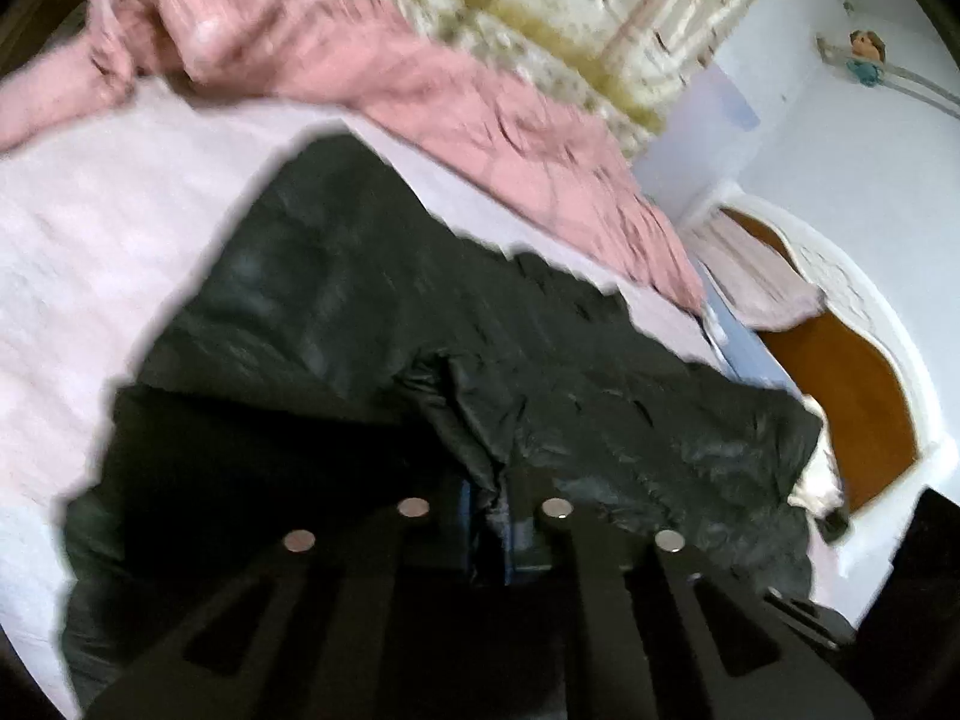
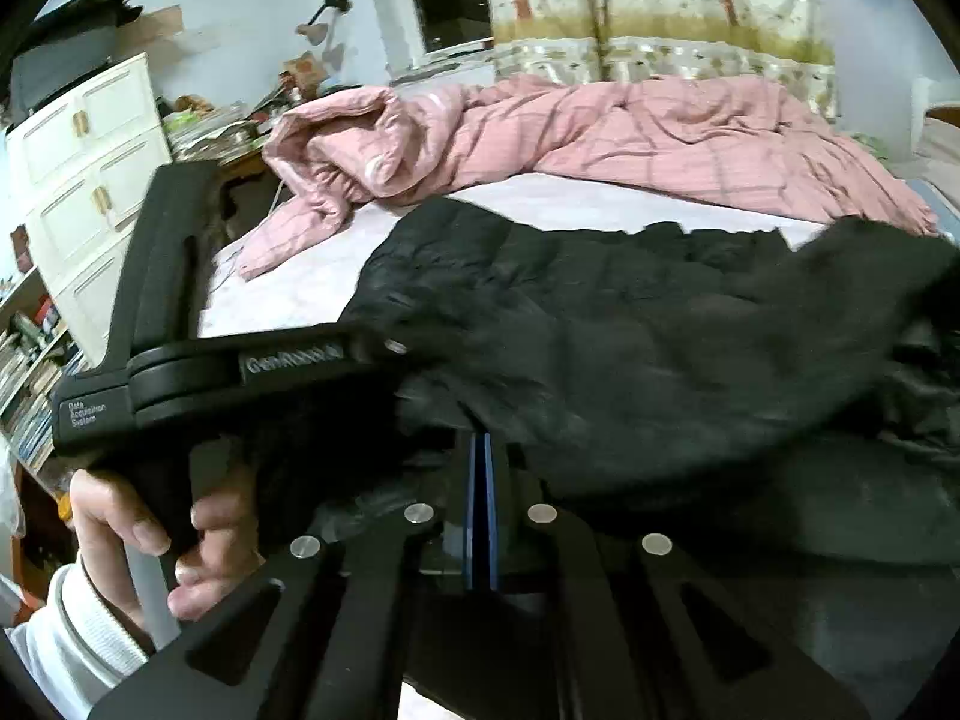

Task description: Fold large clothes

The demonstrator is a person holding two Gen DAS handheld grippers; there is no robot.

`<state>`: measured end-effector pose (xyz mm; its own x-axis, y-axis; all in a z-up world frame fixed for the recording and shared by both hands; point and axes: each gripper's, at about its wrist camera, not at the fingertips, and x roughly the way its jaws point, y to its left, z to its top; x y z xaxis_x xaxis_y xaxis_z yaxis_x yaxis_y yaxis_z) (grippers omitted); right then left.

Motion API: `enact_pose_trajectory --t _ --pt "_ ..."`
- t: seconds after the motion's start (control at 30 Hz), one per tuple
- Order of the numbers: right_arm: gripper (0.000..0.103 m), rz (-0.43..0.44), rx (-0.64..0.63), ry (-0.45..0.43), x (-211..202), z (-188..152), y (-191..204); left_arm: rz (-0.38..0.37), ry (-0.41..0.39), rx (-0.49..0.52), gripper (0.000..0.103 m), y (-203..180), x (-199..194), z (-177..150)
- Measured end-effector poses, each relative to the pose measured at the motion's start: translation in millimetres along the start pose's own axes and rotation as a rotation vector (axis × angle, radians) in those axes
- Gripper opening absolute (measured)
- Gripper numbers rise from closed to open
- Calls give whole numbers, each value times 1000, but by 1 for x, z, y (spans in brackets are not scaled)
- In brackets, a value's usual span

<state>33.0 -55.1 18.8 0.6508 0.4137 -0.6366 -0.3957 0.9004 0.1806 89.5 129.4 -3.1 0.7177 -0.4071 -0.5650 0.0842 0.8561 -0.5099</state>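
Right gripper (image 2: 480, 510), lower centre of its view: blue pads pressed together, pinching an edge of the black jacket (image 2: 660, 360); left gripper (image 1: 489, 516), lower centre, likewise clamped on a fold of that jacket (image 1: 360, 300); jacket lies mid-frame on the pale bedsheet (image 1: 90, 228); pink quilt (image 2: 600, 132) bunched across upper frame.

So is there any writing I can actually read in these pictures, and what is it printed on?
"GenRobot", with its last characters blurred: on the body of the left tongs, seen in the right wrist view.
"Data Acquisition System": small print on the same tool's rear block.
Book spines on the shelf: too small to read.
Left wrist view: no text.
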Motion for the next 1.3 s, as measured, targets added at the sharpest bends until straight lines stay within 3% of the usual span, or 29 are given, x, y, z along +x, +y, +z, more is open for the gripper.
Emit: enact_pose_trajectory --t 0.17,0.27,0.37,0.43,0.47,0.5,0.63,0.73,0.83,0.87,0.9,0.97,1.07,1.23,1.3 --pt "3 -66 57 -46 -25 7 -34 254 -251 138 5 -7 -38 21" --pt "5 -134 83 -67 -47 16 -68 359 -301 170 5 -2 -50 24" --pt "8 -163 114 -137 -75 24 -99 433 -279 182 5 2 -43 26" --pt "28 -230 128 -168 -89 36 -123 458 -245 193 5 3 -34 24" --pt "57 -246 136 -153 -89 43 -138 460 -235 200 5 3 -31 21" --pt "71 -253 142 -125 -86 48 -149 463 -223 213 5 1 -28 19" --pt "71 -348 202 -6 -64 60 -198 485 -216 264 5 -9 -23 12" --pt "71 -288 174 149 -33 67 -218 465 -220 296 5 -15 -19 9" --pt "42 -418 74 270 -4 66 -227 453 -227 323 5 -20 -16 7" --pt "26 -423 66 279 0 66 -233 446 -228 330 5 -23 -14 7" --pt "15 -419 83 269 1 67 -241 439 -229 338 5 -25 -12 9" --pt "11 -437 123 197 -6 74 -255 421 -233 348 5 -31 -7 13" --pt "9 -495 155 110 -16 84 -269 402 -231 356 5 -41 4 26" --pt "10 -474 307 41 -32 85 -325 381 -211 381 5 -50 25 47" --pt "10 -490 340 38 -32 82 -340 414 -203 408 5 -53 39 53"
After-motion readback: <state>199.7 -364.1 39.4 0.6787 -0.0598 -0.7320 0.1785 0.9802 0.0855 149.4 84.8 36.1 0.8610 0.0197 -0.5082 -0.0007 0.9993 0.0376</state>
